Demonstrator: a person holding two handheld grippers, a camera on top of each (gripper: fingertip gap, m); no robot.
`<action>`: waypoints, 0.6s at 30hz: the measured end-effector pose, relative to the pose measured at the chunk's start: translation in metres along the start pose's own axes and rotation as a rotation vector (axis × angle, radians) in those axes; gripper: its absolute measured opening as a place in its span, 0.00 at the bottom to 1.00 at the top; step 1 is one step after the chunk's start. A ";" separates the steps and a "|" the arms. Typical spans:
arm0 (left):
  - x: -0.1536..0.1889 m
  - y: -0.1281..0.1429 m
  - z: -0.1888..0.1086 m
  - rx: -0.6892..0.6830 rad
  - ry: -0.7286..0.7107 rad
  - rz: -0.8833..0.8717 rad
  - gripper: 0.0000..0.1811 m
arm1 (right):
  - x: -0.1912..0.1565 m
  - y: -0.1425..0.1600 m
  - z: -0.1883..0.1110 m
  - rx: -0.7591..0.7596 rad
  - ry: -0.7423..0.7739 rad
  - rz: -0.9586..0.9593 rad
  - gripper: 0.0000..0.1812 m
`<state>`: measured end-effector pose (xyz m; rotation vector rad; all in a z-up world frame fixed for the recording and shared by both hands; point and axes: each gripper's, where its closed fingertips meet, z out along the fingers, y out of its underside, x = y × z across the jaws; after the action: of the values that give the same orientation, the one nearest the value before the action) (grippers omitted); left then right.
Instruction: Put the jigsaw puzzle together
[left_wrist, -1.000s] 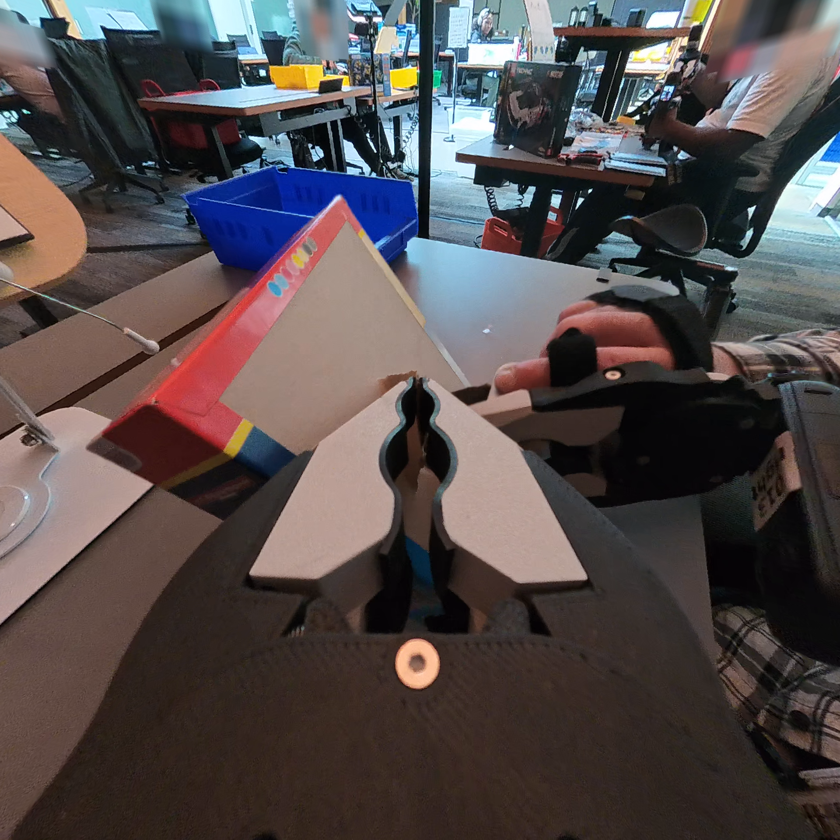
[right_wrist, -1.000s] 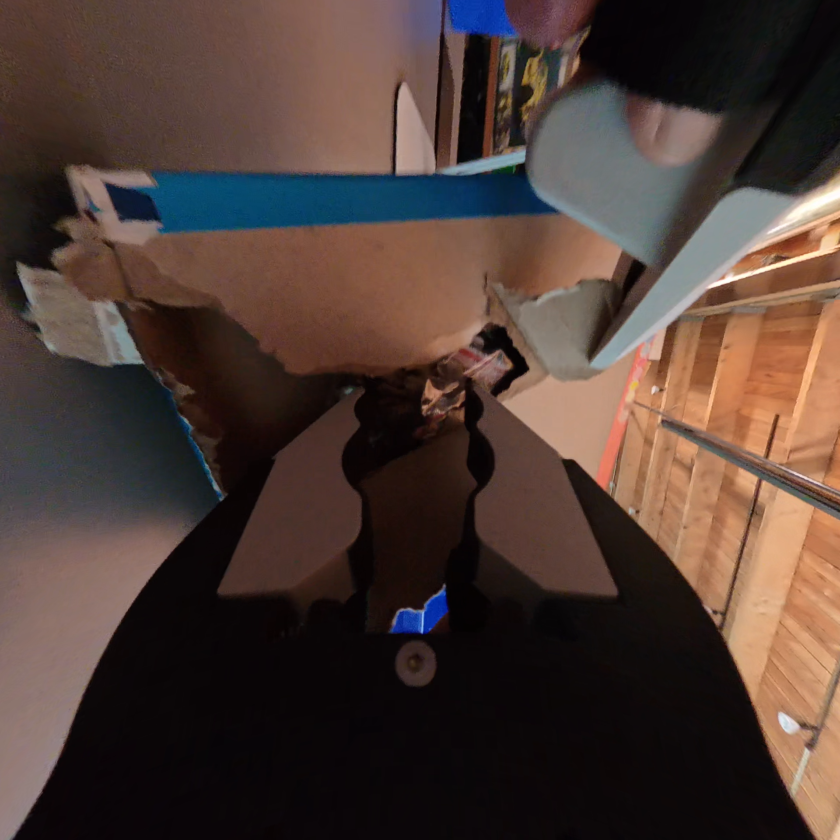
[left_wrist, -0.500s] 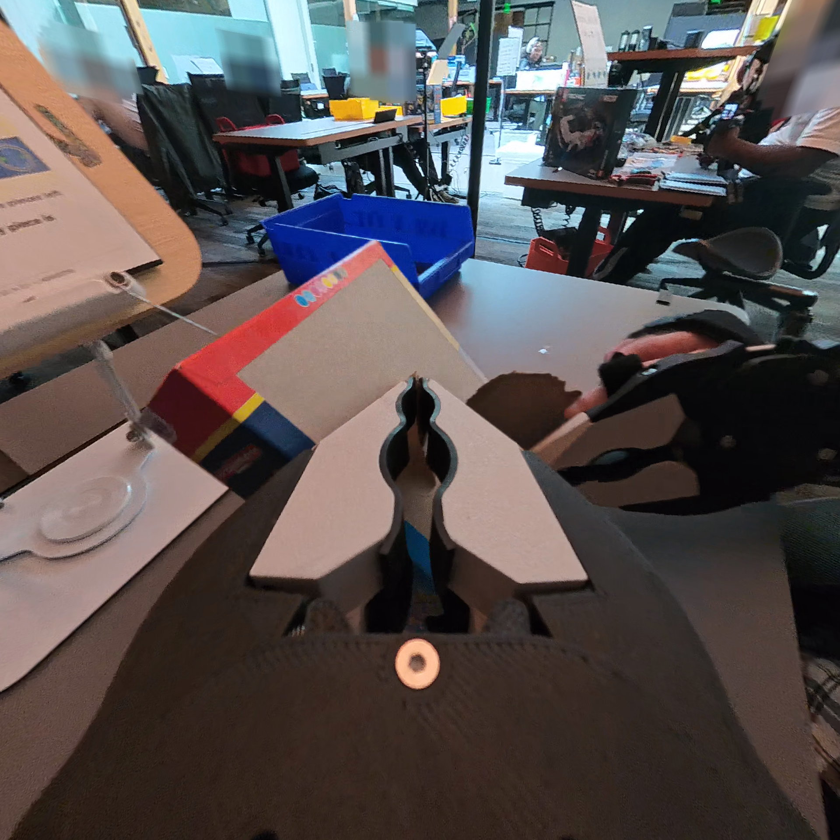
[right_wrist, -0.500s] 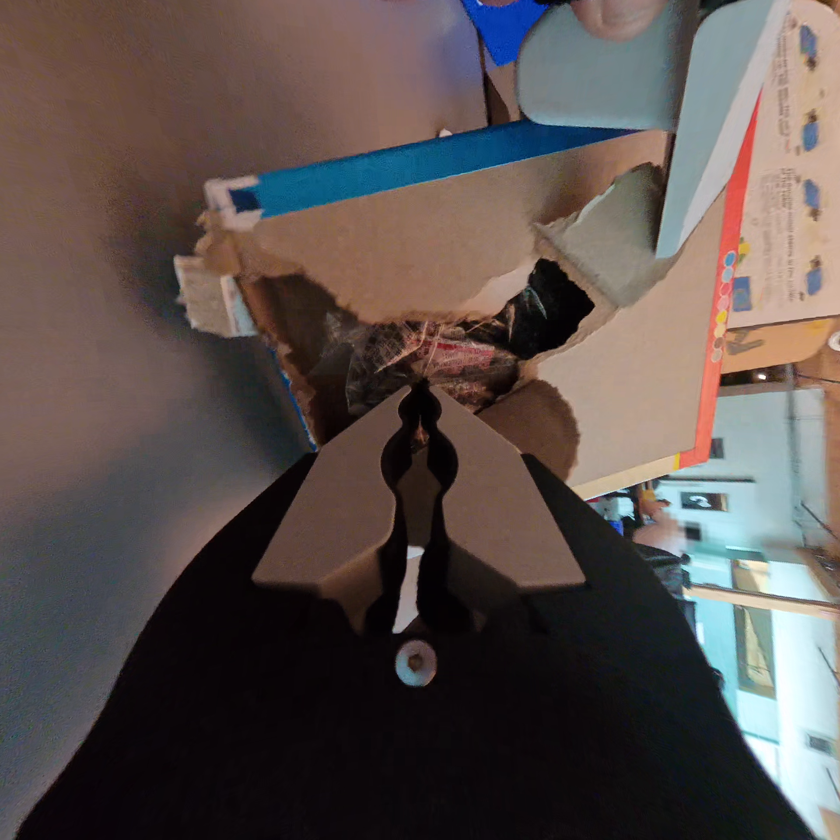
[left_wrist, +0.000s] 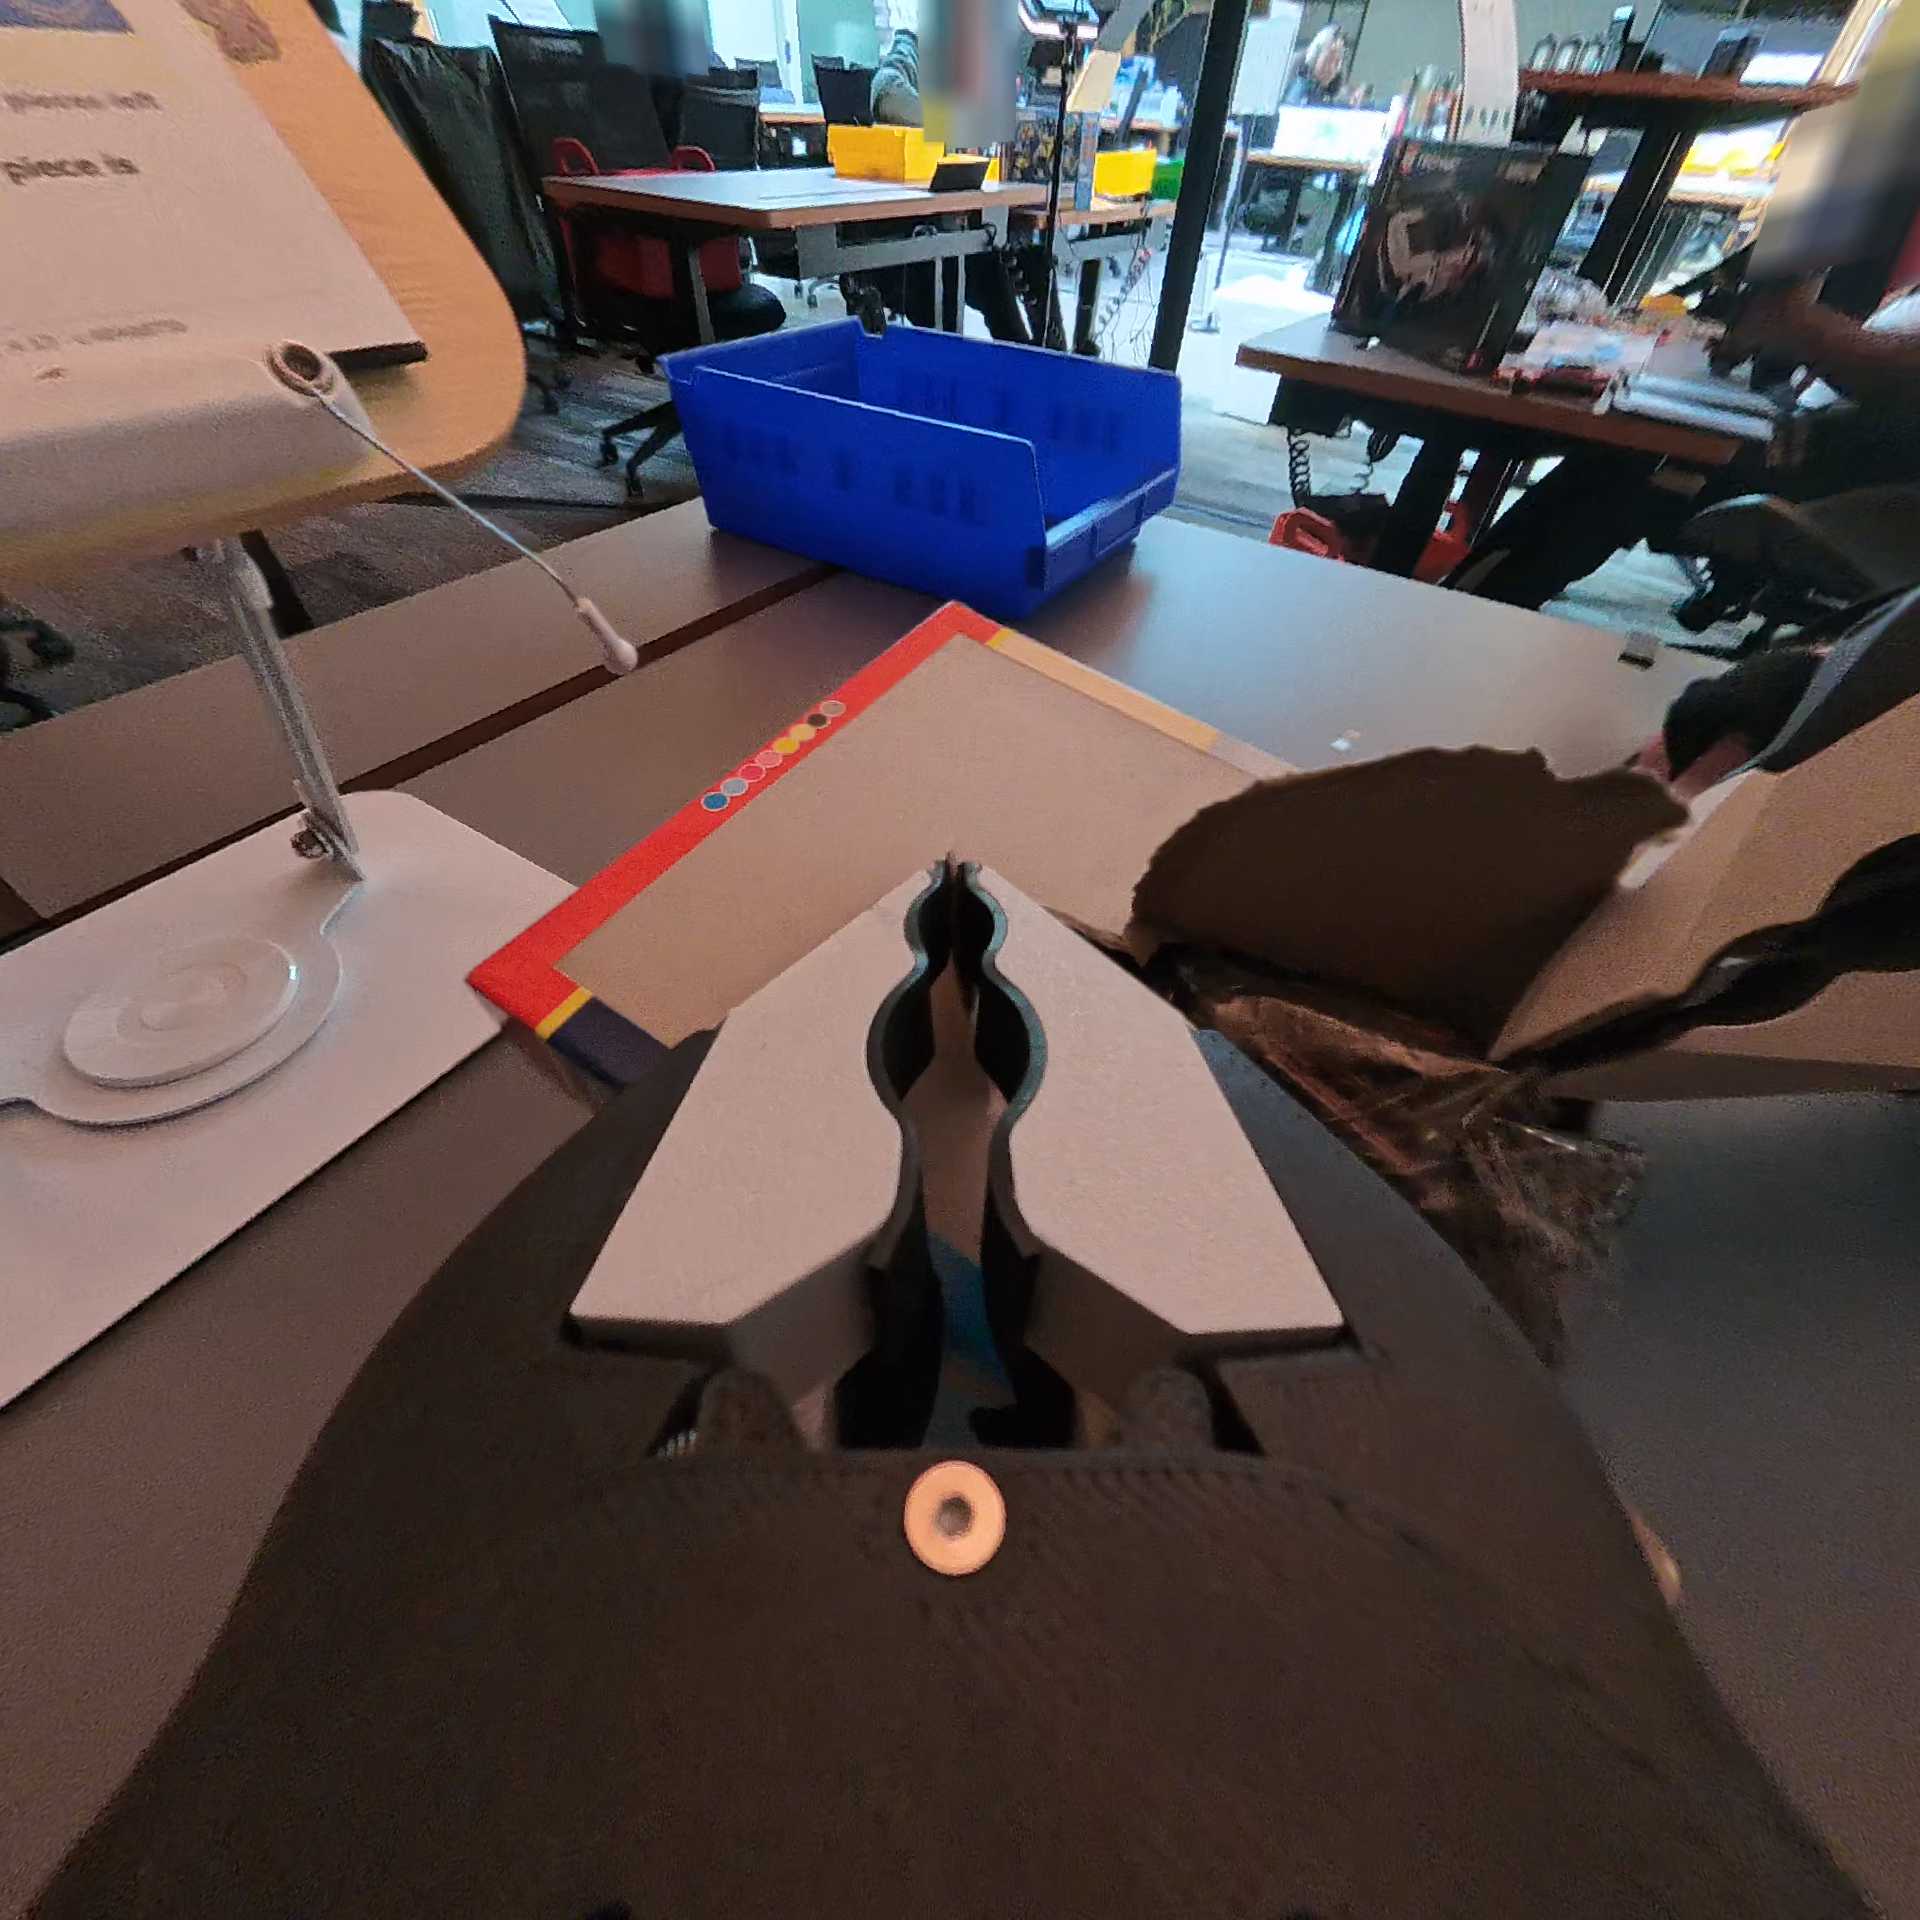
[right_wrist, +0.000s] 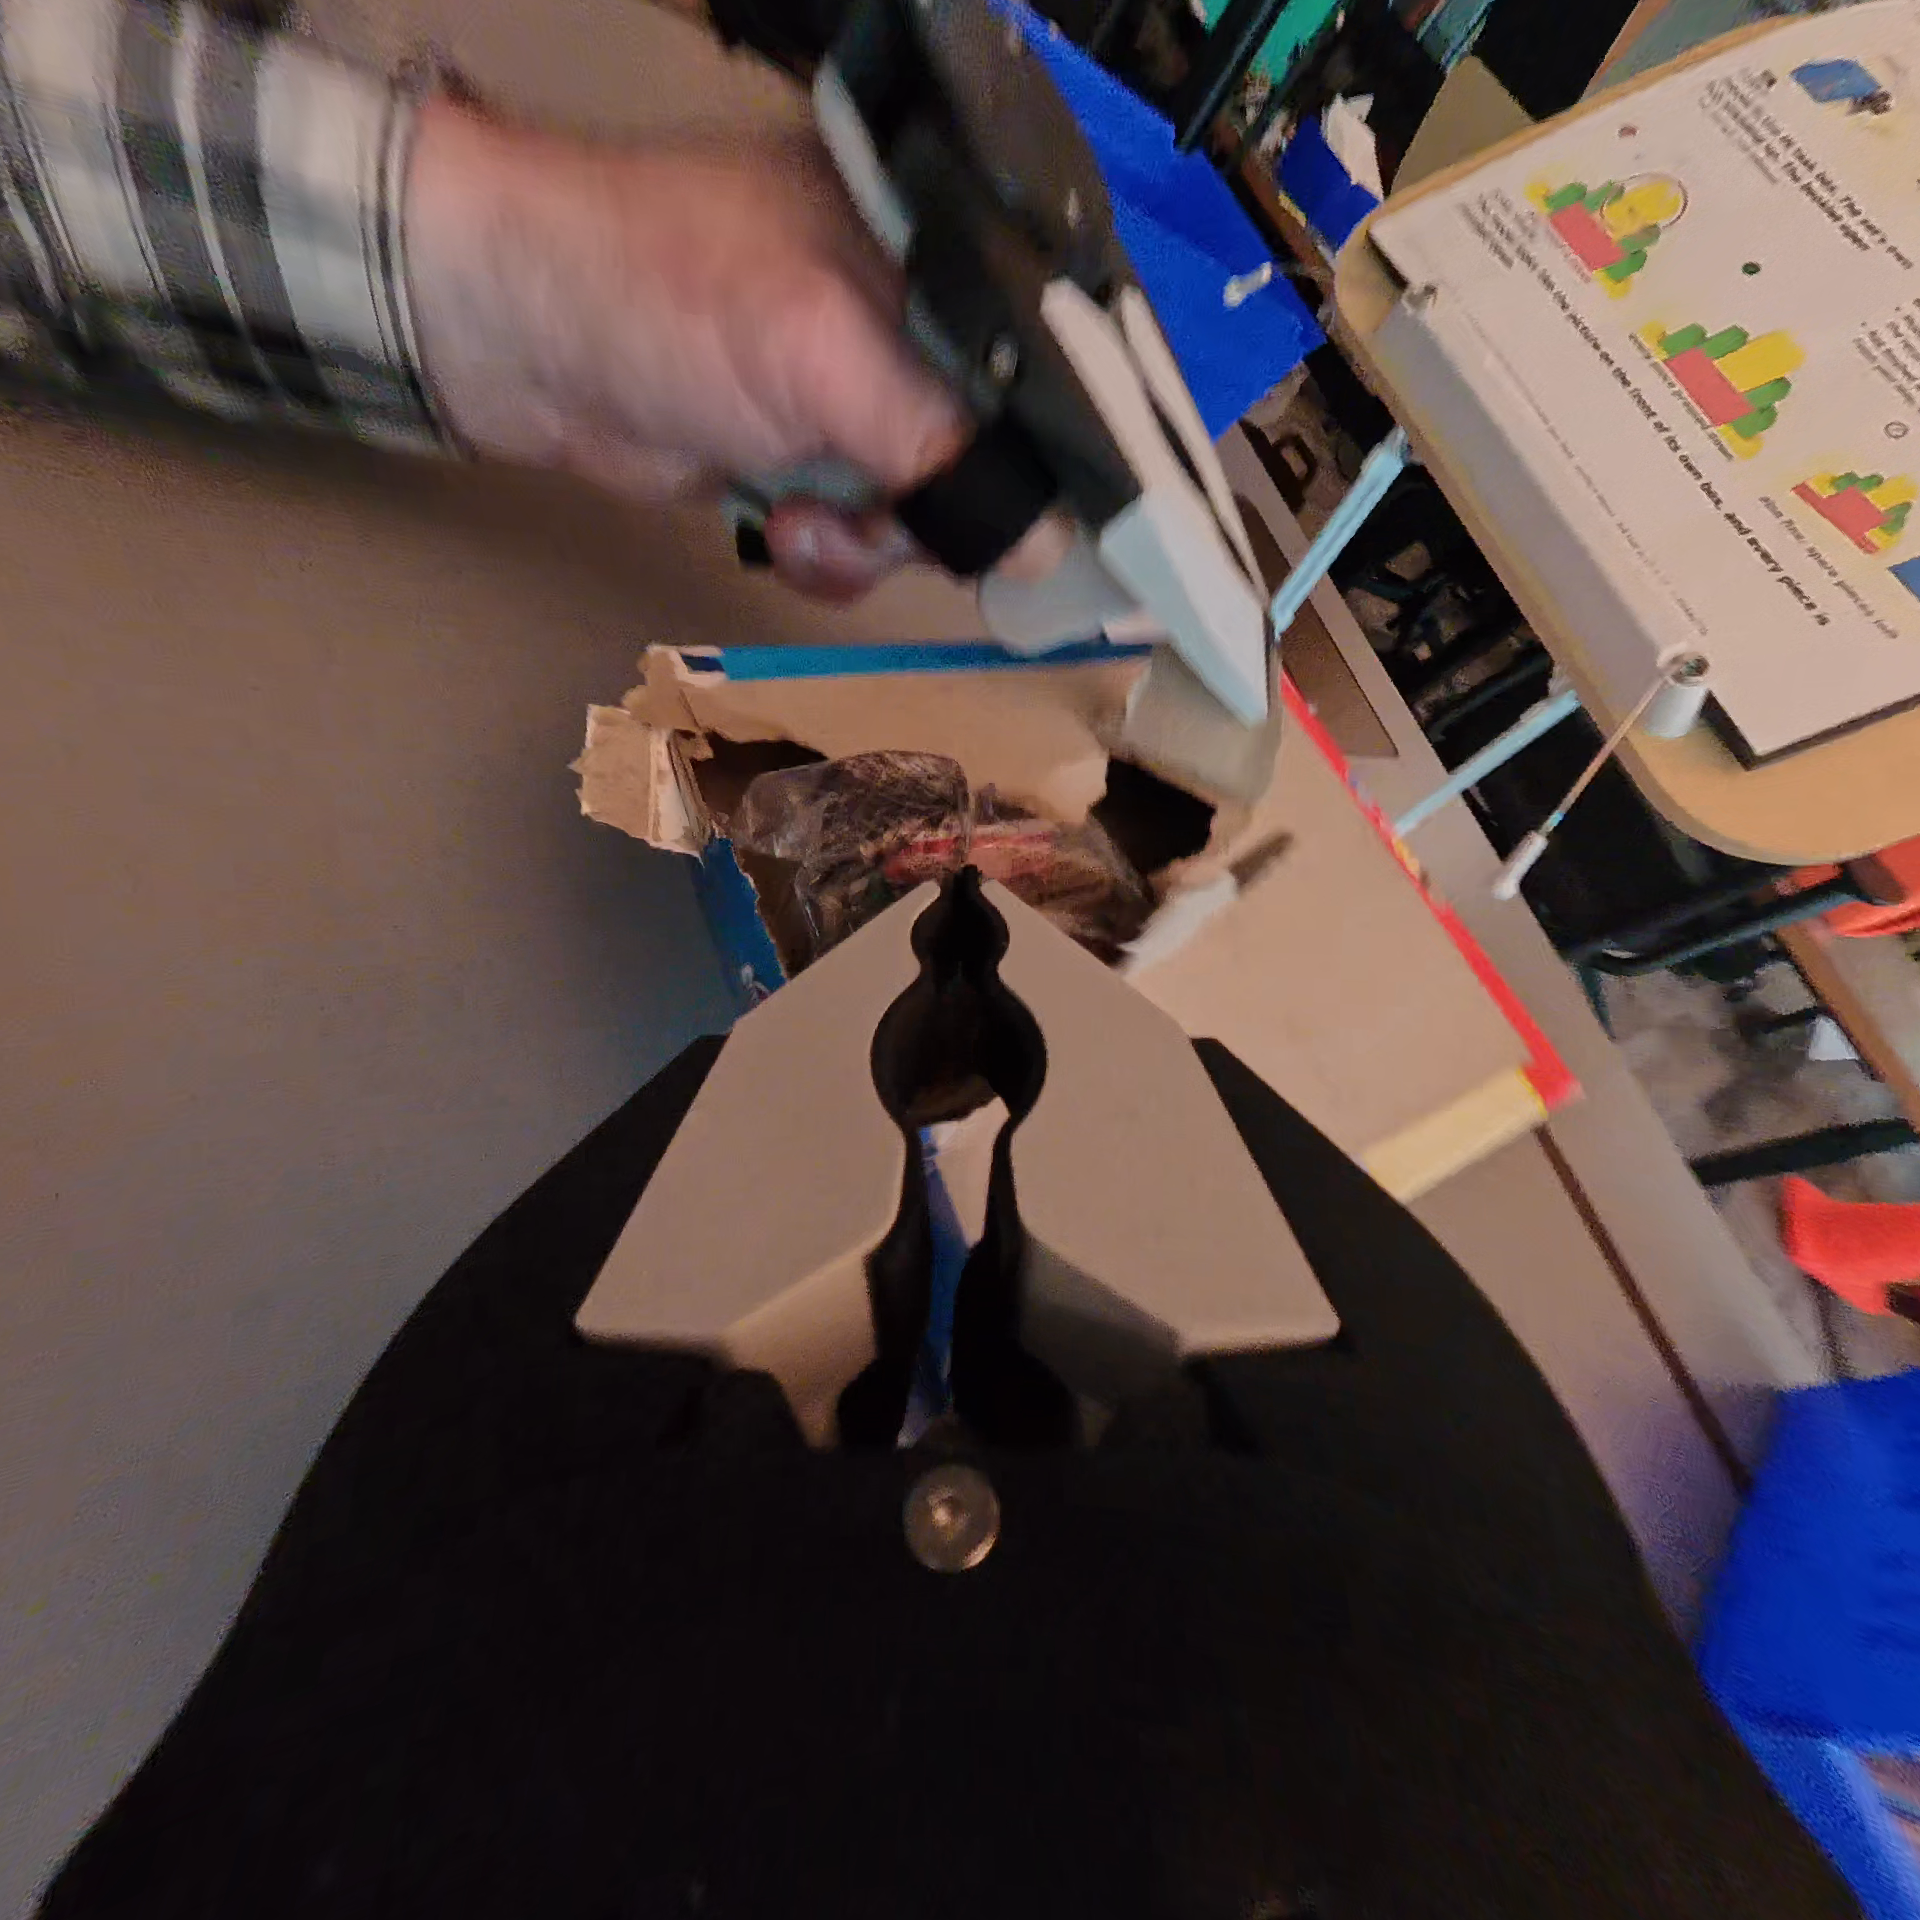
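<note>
The jigsaw puzzle box (left_wrist: 935, 758) lies on the grey table with its plain cardboard side up and a red border. Its near end is torn open, and a ragged brown flap (left_wrist: 1403, 883) stands up. A clear plastic bag of puzzle pieces (left_wrist: 1434, 1101) shows in the hole, also in the right wrist view (right_wrist: 883, 800). My left gripper (left_wrist: 951, 873) is shut on the torn top panel of the box (right_wrist: 1330, 987); it shows there too (right_wrist: 1236, 707). My right gripper (right_wrist: 966, 878) is shut on the torn edge at the opening and enters the left wrist view from the right (left_wrist: 1538, 1049).
A blue plastic bin (left_wrist: 914, 447) stands on the table (left_wrist: 1351, 665) behind the box. A tilted instruction board (left_wrist: 156, 260) on a white stand base (left_wrist: 177, 997) is to the left, with a thin wire probe (left_wrist: 620, 655). Other desks and seated people are behind. The grippers' ends are close to 10 cm from one another.
The box has dropped from tilted up on edge to lying flat on the table. The right gripper closed, pulled back from the hole, and the torn flap now stands open.
</note>
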<state>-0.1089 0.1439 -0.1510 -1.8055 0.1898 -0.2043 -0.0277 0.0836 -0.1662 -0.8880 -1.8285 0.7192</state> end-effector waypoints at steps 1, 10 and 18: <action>0.003 0.003 0.003 -0.007 -0.005 0.013 0.00 | -0.001 -0.009 0.001 0.041 -0.016 0.042 0.00; -0.028 0.039 0.003 -0.061 -0.085 -0.010 0.00 | 0.014 -0.019 -0.027 0.282 -0.057 0.369 0.00; -0.016 0.040 -0.004 -0.048 -0.036 -0.025 0.00 | 0.035 -0.004 -0.059 0.415 -0.009 0.568 0.00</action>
<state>-0.1260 0.1345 -0.1891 -1.8586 0.1474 -0.1858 0.0159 0.1156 -0.1236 -1.1243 -1.3521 1.3978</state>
